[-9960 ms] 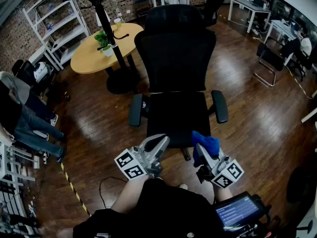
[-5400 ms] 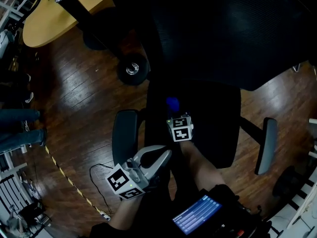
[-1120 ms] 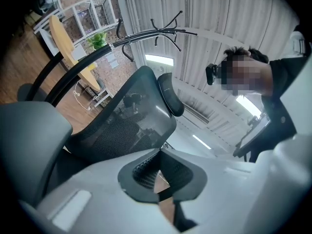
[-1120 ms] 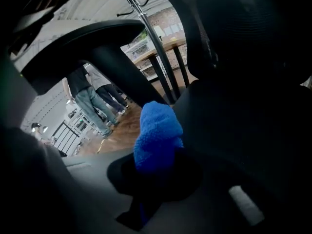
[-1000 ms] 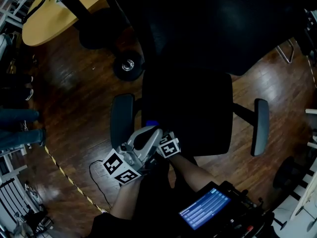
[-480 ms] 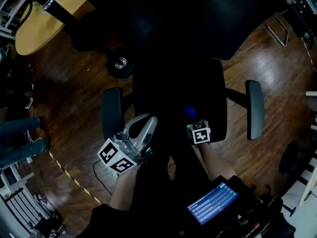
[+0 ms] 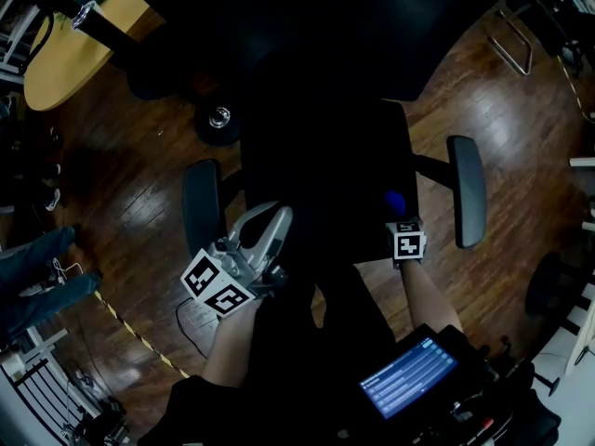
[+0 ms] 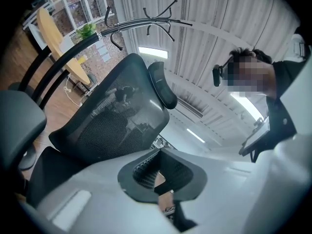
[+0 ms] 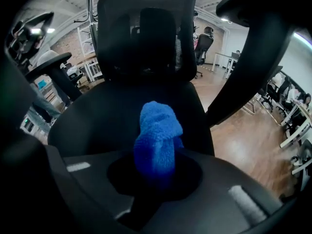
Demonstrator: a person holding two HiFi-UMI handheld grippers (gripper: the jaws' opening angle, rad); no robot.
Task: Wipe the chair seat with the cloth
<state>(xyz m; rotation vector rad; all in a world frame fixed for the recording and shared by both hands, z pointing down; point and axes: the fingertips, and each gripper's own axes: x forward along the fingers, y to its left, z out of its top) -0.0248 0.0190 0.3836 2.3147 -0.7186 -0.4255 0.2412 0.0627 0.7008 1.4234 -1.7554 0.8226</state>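
The black chair seat [image 7: 316, 170] lies below me, between its left armrest [image 7: 200, 207] and right armrest [image 7: 465, 189]. My right gripper [image 7: 397, 215] is shut on a bunched blue cloth [image 7: 394, 200], which rests on the seat's front right part, near the right armrest. In the right gripper view the cloth [image 9: 157, 133] sticks up out of the gripper [image 9: 155, 168] over the seat [image 9: 102, 116], facing the mesh backrest [image 9: 146, 28]. My left gripper [image 7: 277, 216] hovers shut with nothing in it at the seat's front left corner. The left gripper [image 8: 158, 172] points up at the backrest [image 8: 117, 126].
A round wooden table [image 7: 65, 59] and a dark stand base [image 7: 153, 77] are at the upper left. A caster [image 7: 220, 116] sits behind the seat. A person's legs [image 7: 37, 277] are at the left. Striped tape [image 7: 139, 342] crosses the wooden floor. A lit tablet [image 7: 409, 379] hangs below.
Over the last second my right gripper has swept the blue cloth from the seat's front left across to its front right. The left gripper has stayed near the left armrest.
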